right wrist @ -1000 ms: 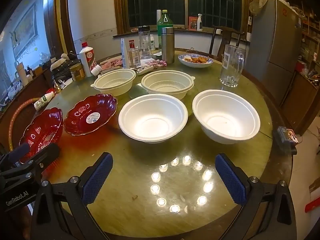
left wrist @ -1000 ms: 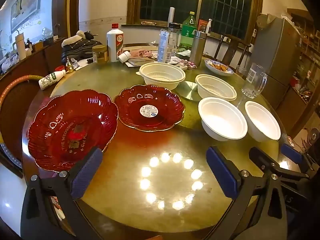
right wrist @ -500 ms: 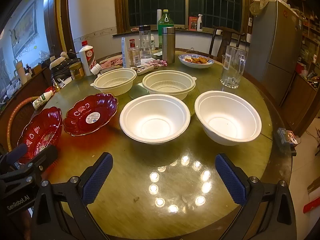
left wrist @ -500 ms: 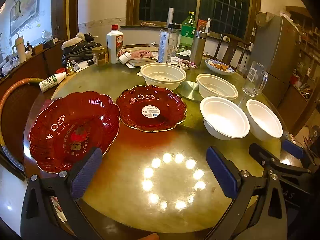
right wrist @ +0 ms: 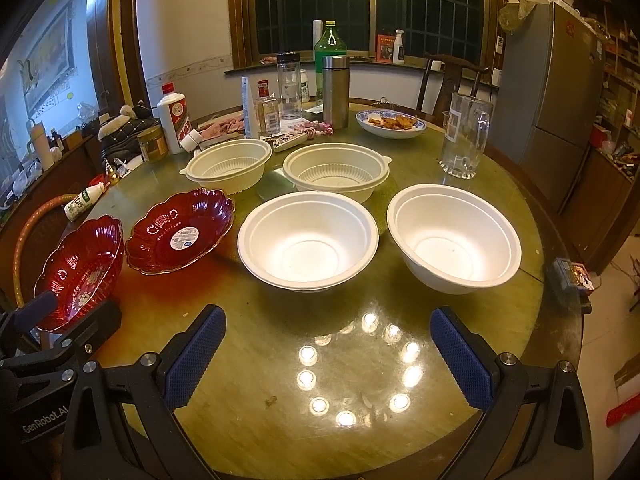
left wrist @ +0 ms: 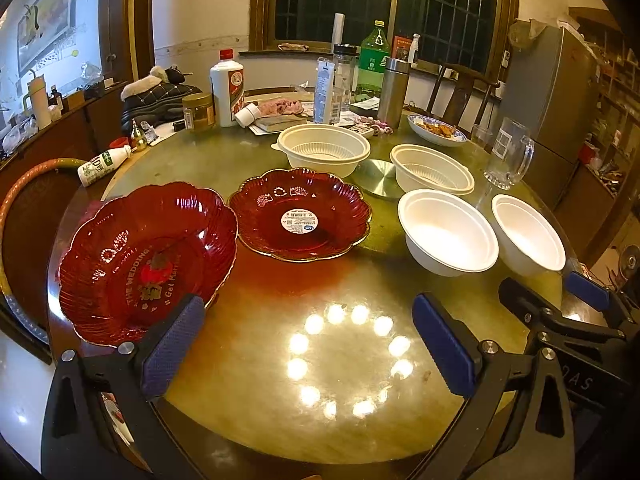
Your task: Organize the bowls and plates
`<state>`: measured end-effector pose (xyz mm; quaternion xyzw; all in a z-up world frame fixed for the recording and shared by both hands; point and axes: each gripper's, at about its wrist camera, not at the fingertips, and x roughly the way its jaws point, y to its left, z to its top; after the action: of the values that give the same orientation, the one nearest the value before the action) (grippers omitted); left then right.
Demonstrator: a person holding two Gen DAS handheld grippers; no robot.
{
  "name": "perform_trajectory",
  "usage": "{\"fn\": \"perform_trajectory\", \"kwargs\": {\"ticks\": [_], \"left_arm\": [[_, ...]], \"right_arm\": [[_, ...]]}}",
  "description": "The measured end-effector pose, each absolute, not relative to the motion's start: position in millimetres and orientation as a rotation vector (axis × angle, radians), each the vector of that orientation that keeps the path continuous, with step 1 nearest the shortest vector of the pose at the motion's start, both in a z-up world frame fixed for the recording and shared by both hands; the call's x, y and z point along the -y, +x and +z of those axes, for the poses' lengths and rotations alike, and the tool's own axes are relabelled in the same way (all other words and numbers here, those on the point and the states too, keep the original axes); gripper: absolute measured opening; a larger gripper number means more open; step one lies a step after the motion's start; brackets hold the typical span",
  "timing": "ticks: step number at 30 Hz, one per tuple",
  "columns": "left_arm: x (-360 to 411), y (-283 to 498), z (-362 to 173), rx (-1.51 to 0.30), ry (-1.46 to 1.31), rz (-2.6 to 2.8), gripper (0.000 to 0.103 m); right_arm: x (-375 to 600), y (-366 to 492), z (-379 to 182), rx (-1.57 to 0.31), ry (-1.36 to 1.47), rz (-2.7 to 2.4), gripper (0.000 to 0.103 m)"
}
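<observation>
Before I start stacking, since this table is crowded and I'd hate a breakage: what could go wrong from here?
The near red plate overhangs the table rim beside the open left gripper; a nudge could tip it off. The glass mug stands just behind the right white bowl, so lifting that bowl with the open right gripper could knock it.

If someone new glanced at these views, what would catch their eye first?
Probably the two red scalloped plates on the left of the round table, glowing against its glossy top. Next, two white foam bowls side by side on the right, in front of both open grippers.
</observation>
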<state>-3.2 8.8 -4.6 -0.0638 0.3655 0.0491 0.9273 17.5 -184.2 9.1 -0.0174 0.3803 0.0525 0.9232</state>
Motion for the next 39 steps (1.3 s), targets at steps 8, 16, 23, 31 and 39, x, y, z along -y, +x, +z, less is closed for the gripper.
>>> {"fn": "perform_trajectory", "kwargs": {"ticks": [8, 16, 23, 31, 39], "left_arm": [[-9.6, -4.8, -3.9, -0.750, -0.125, 0.104, 0.103], [-9.5, -5.9, -3.3, -0.752, -0.122, 0.100, 0.103], [-9.0, -6.1, -3.6, -0.752, -0.123, 0.099, 0.103], [-8.4, -7.9, -3.6, -0.752, -0.125, 0.097, 0.103], [-8.2, -7.6, -3.6, -0.751, -0.124, 0.098, 0.103]], "right_arm": [[181.7, 16.9, 10.7, -0.779, -0.041, 0.110, 0.103], [181.8, 17.1, 10.7, -0.778, -0.038, 0.110, 0.103], [181.9, 16.2, 11.3, -0.778, -0.038, 0.110, 0.103], [181.5, 16.1, 11.3, -0.778, -0.038, 0.110, 0.103], [181.4, 16.0, 11.4, -0.778, -0.038, 0.111, 0.103]]}}
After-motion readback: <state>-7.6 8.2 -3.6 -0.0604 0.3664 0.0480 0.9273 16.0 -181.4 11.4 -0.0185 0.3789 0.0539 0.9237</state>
